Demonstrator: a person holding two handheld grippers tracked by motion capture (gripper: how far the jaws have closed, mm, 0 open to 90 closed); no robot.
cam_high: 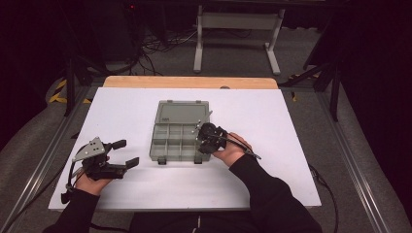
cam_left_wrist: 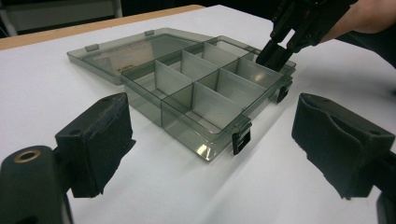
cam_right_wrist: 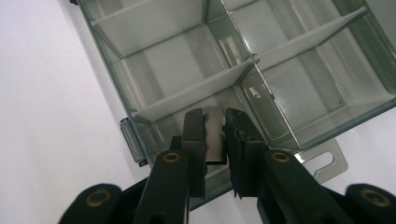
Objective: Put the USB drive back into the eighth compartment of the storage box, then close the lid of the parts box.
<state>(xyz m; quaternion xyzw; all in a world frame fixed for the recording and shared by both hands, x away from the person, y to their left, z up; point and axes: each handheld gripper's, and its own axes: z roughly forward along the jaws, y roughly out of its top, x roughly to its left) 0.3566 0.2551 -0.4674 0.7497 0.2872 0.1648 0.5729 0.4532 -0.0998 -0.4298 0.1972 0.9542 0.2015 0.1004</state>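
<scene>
Near the tabletop's (cam_high: 272, 189) front-left corner: left tool (cam_high: 127, 154), spread wide, holding nothing, well apart from the organiser box (cam_high: 180, 141). Farther in, mid-tabletop: the box, lid (cam_high: 183, 112) flat open toward the far edge. At the box's right side: right tool (cam_right_wrist: 215, 128), narrowed over a small pale divider piece (cam_right_wrist: 215, 135).

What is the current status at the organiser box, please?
Left gripper open, resting clear. Right gripper nearly shut at organiser box edge, grip unclear. Compartments look empty. Nothing in the way.
</scene>
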